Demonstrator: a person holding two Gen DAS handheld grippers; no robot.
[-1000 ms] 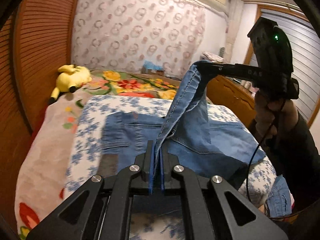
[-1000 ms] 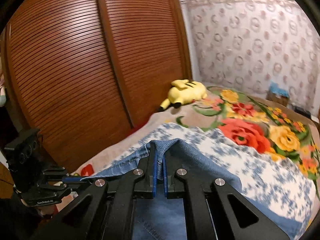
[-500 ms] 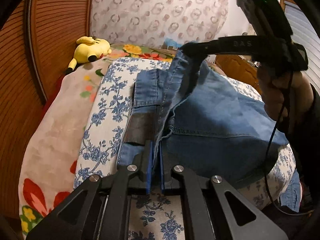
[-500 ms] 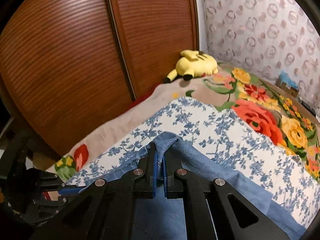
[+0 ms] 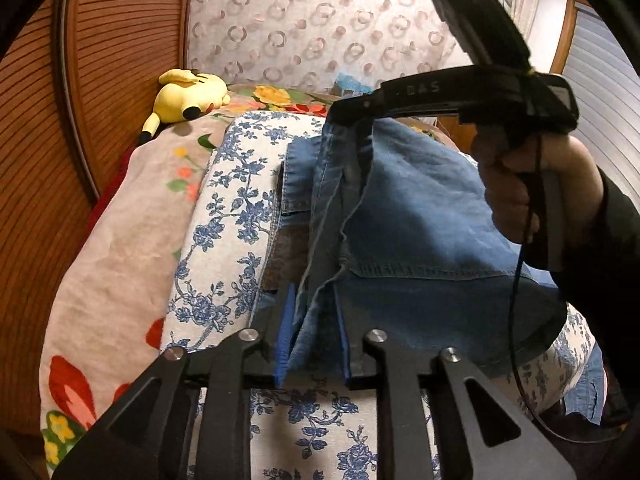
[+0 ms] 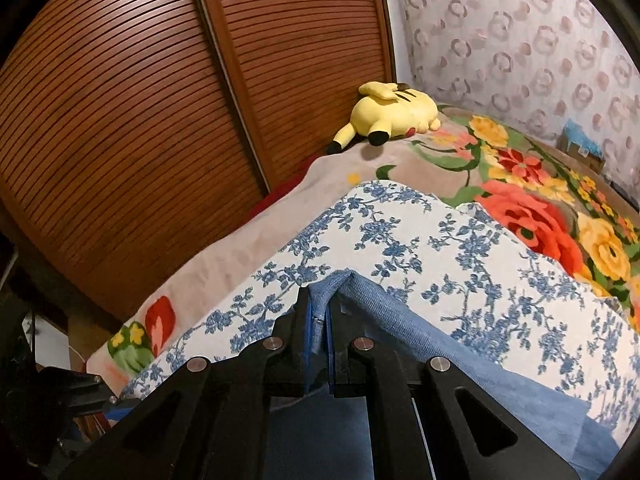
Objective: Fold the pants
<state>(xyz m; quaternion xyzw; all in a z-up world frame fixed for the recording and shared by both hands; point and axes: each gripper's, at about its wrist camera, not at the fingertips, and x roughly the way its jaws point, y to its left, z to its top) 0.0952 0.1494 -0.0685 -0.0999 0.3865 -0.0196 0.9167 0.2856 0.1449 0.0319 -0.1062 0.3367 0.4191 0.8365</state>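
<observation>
Blue denim pants (image 5: pixel 420 220) lie on a white cloth with blue flowers (image 5: pixel 236 208) spread over the bed. My left gripper (image 5: pixel 314 340) is low over the near edge of the pants. Its jaws are opening, and a fold of denim stands loose between the blue pads. My right gripper (image 5: pixel 340 114), held by a hand (image 5: pixel 520 184), pinches a denim edge and holds it just above the far part of the pants. In the right wrist view that gripper (image 6: pixel 318 336) has the pants' fold (image 6: pixel 400 320) between its pads, and its jaws are starting to open.
A yellow plush toy (image 6: pixel 392 114) lies at the far end of the bed on a flowered blanket (image 6: pixel 532 216). Slatted wooden wardrobe doors (image 6: pixel 160 120) run along the left side of the bed. A patterned curtain (image 5: pixel 320 40) hangs behind.
Both grippers came down toward the bed, and the right one carried its denim edge leftward across the pants. The left gripper's jaws, shut on the denim before, have parted.
</observation>
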